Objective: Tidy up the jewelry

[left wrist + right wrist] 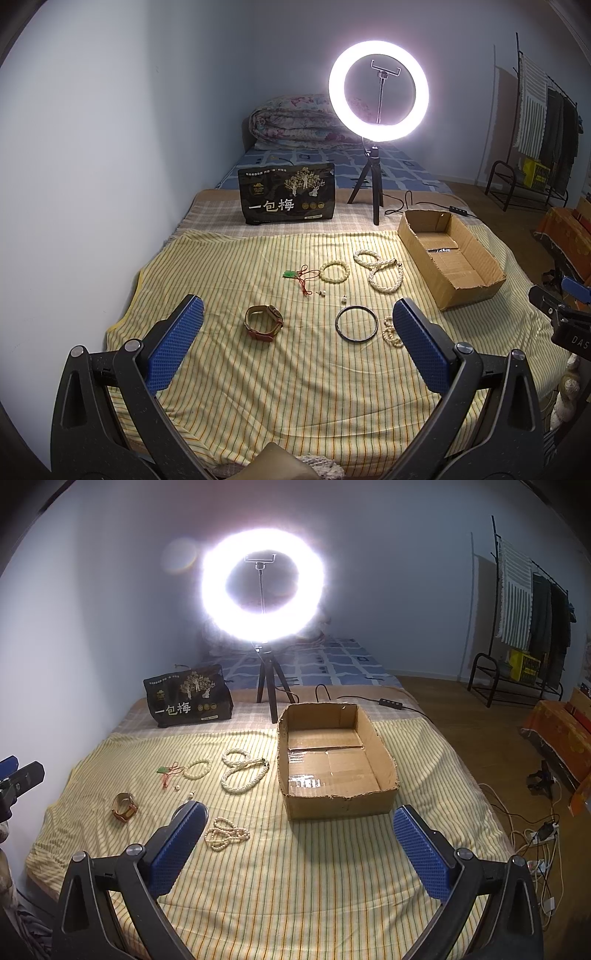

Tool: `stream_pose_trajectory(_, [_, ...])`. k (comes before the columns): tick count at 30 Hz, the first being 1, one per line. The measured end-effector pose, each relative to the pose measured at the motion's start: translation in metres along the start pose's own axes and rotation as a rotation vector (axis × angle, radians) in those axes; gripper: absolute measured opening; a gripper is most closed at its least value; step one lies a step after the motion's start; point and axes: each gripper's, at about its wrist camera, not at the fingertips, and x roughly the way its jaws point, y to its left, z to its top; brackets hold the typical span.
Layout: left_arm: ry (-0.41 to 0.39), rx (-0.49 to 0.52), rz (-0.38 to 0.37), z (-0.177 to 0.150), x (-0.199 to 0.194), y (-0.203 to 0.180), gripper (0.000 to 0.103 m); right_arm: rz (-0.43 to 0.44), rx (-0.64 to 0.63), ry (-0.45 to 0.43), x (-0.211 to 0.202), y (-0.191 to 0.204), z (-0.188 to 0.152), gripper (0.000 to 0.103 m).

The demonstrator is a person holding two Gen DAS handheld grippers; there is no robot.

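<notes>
Both my left gripper (pixel 297 317) and right gripper (pixel 300 825) hang spread wide, grasping nothing. The jewelry lies mid-frame on the striped cloth (pixel 295 387): a watch (pixel 263 324), a dark bangle (pixel 356 324), and a pearl necklace (pixel 380 270). The cardboard box (pixel 334 805) sits center-right, bare inside.

Jewelry pieces lie scattered on the striped cloth (pixel 258 387) — cardboard box (pixel 332 805) to their right, ring light (pixel 378 90) behind.
</notes>
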Motion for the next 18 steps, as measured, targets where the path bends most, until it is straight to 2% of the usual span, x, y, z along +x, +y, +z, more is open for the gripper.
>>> stream_pose_trajectory(9, [0.023, -0.013, 0.021, 0.002, 0.008, 0.007, 0.103, 0.006, -0.014, 0.015, 0.004, 0.003, -0.001, 0.103])
stream_pose_trajectory(18, [0.063, -0.063, 0.052, 0.002, 0.025, 0.032, 0.103, 0.036, -0.049, 0.072, 0.028, 0.009, 0.001, 0.103])
